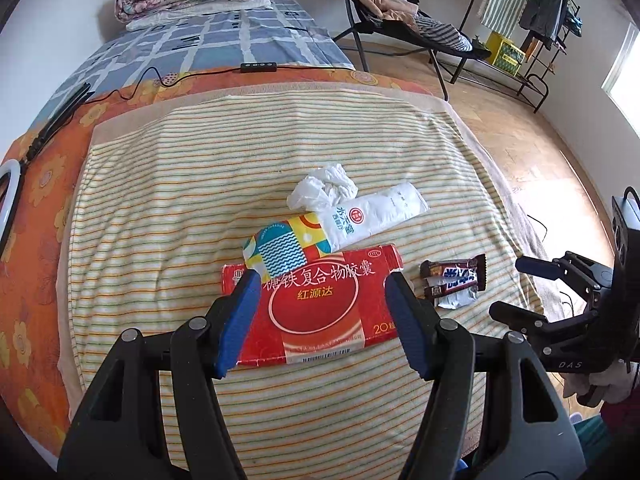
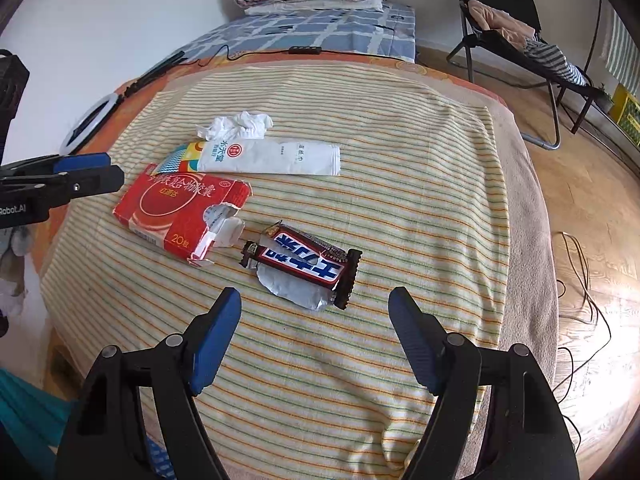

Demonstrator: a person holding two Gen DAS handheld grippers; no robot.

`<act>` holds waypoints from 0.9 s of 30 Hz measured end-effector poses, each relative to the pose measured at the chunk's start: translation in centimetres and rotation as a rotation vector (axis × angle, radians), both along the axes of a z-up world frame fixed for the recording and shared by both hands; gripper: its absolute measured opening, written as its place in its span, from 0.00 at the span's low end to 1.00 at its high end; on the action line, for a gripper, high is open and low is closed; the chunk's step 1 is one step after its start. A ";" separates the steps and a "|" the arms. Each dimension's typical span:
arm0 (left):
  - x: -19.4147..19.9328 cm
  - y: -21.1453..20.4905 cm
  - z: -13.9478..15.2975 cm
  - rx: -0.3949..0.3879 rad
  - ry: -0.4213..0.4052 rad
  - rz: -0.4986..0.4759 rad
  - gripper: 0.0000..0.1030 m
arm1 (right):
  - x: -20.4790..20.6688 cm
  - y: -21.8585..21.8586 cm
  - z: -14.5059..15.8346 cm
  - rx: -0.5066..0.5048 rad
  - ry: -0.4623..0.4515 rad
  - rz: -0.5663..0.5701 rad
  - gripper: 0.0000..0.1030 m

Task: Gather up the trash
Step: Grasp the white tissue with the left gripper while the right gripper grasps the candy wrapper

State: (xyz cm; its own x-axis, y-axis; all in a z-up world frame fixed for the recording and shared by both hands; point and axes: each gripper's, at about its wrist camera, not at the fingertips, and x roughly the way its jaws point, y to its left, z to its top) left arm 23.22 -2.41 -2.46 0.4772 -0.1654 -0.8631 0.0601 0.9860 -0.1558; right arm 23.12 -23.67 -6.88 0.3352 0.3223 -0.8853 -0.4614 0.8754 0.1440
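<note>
Trash lies clustered on the striped towel (image 2: 360, 360) over the bed: red carton (image 1: 316, 312), candy wrapper (image 2: 304, 268), white wipe packet (image 2: 264, 158), crumpled tissue (image 2: 236, 124). Left gripper (image 1: 318, 324) gapes wide above the carton (not touching, apparently); right gripper (image 2: 314, 340) hovers wide, empty, near the wrapper.

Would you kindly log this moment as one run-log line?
left gripper: open over red box | right gripper: open near candy wrapper | tissue, white packet: on striped towel
</note>
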 end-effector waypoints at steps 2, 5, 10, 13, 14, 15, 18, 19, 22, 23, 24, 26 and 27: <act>1.5 -0.1 -0.2 -0.003 0.000 0.004 0.64 | 0.7 0.1 -0.5 0.011 0.015 -0.002 0.74; 3.5 -0.4 -0.8 0.010 0.010 0.002 0.64 | 1.8 0.3 -1.2 0.015 0.027 0.007 0.74; 6.3 -1.1 -2.3 0.038 0.027 -0.011 0.64 | 3.3 0.6 -2.3 0.016 0.037 0.031 0.74; 7.9 -0.8 -3.4 0.026 0.046 0.002 0.64 | 3.8 1.0 -2.9 0.011 0.041 0.054 0.74; 8.3 -0.7 -3.7 0.021 0.053 0.005 0.64 | 3.9 1.1 -3.2 0.017 0.047 0.062 0.74; 8.7 -0.7 -4.1 0.020 0.060 0.008 0.64 | 4.0 1.2 -3.4 0.025 0.055 0.070 0.74; 9.8 -0.7 -5.1 0.037 0.070 0.008 0.64 | 4.3 1.5 -4.0 0.041 0.074 0.088 0.74; 10.0 -0.8 -5.4 0.040 0.075 0.007 0.64 | 4.3 1.6 -4.1 0.046 0.080 0.096 0.74; 10.3 -0.9 -6.2 0.033 0.091 0.002 0.57 | 4.1 1.9 -4.6 0.045 0.093 0.117 0.74; 10.4 -1.0 -6.4 0.025 0.095 -0.002 0.56 | 4.0 2.0 -4.7 0.042 0.091 0.121 0.74; 10.3 -1.1 -6.5 0.019 0.095 -0.006 0.52 | 3.9 2.1 -4.7 0.037 0.084 0.124 0.73; 10.3 -1.4 -6.6 0.019 0.091 -0.021 0.44 | 3.7 2.1 -4.7 0.034 0.078 0.127 0.73; 10.2 -1.7 -6.5 0.021 0.088 -0.028 0.37 | 3.7 2.1 -4.7 0.036 0.078 0.128 0.71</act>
